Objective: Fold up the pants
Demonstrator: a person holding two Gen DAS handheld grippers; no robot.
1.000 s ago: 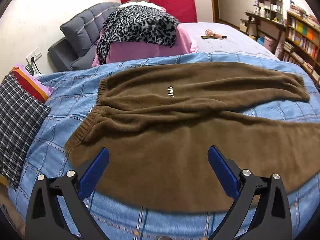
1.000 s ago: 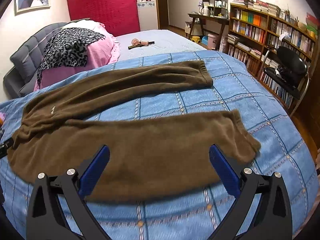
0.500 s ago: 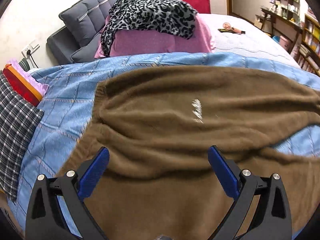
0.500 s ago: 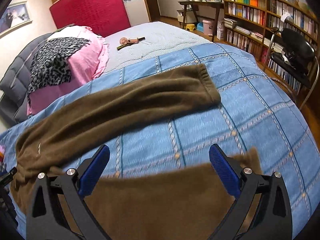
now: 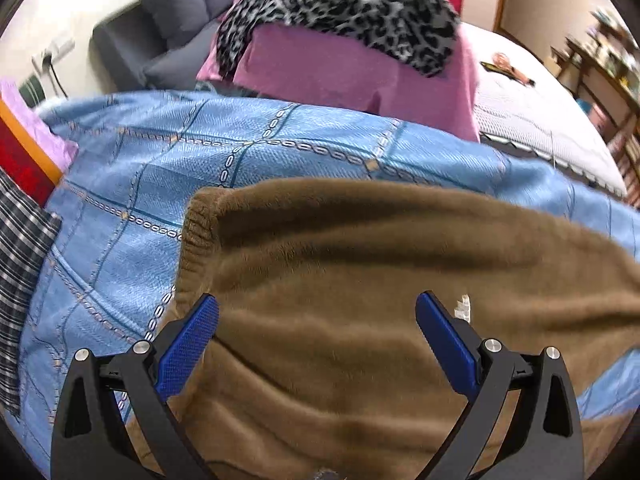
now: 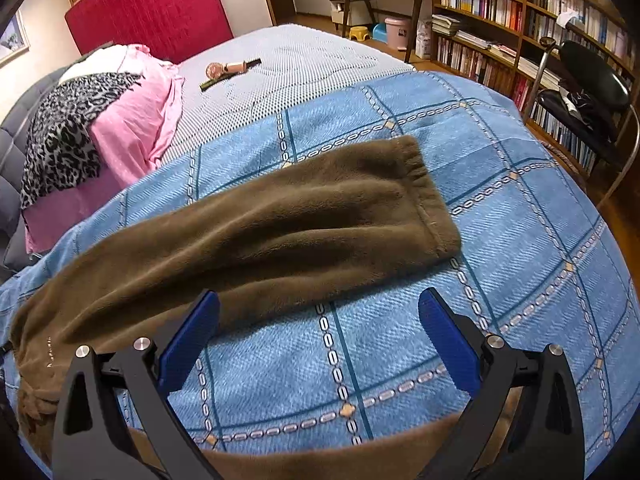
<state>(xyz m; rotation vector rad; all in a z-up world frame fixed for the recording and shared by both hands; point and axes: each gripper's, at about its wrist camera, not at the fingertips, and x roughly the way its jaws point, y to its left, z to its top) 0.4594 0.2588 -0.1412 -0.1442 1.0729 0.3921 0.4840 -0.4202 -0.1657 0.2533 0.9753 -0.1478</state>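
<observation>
Left gripper [image 5: 317, 312] jaws apart, empty, low over the waist end of the brown pants [image 5: 400, 280], waistband at 10 o'clock. Right gripper [image 6: 319, 308] jaws apart, empty, over the blue bedspread [image 6: 520, 240]; one pant leg lies at 12 o'clock, its cuff toward 1. Pink pillow [image 6: 136, 120] at 10 o'clock.

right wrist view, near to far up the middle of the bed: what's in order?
Open right gripper → blue checked bedspread → brown fleece pants leg → white dotted mattress cover → small pink handheld fan → red padded headboard.
</observation>
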